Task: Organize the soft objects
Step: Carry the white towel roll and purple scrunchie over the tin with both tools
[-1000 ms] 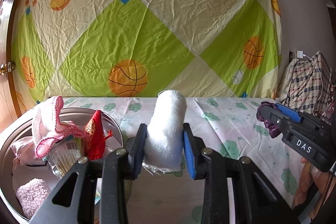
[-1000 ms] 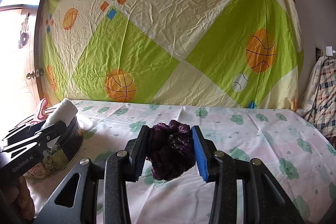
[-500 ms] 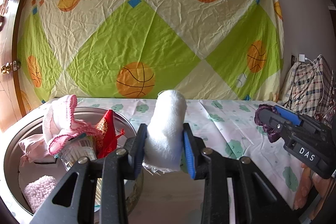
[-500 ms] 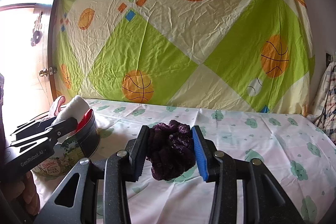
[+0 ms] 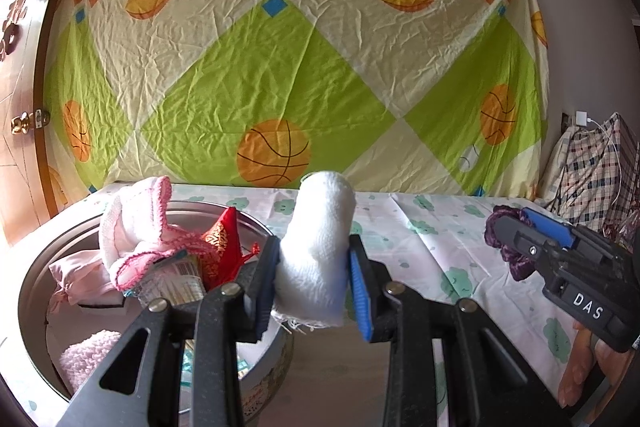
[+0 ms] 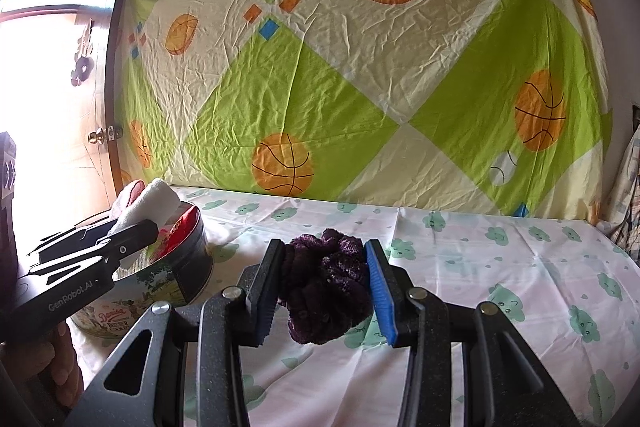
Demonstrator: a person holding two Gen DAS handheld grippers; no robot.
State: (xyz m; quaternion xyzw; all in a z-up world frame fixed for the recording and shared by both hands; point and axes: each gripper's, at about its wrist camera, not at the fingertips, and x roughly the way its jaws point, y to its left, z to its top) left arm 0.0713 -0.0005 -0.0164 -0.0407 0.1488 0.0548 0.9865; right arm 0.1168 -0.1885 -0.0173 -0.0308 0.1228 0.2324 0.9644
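Observation:
My left gripper (image 5: 314,291) is shut on a rolled white cloth (image 5: 318,243) and holds it above the right rim of a round metal tin (image 5: 40,267). The tin holds a pink knitted cloth (image 5: 132,223), a red pouch (image 5: 222,241), a pale pink pouch (image 5: 76,279) and a fluffy pink cloth (image 5: 84,355). My right gripper (image 6: 326,291) is shut on a dark purple fuzzy cloth (image 6: 326,287) above the bed sheet, to the right of the tin (image 6: 176,275). The right gripper also shows in the left wrist view (image 5: 516,243).
The bed sheet (image 6: 500,267) with green cloud prints spreads right of the tin. A green and cream basketball sheet (image 5: 280,67) hangs on the wall behind. A plaid bag (image 5: 592,171) stands at the far right. A wooden door (image 5: 20,107) is at the left.
Both grippers have moved left toward the tin with their cloths still held. The white cloth now hangs over the tin's rim.

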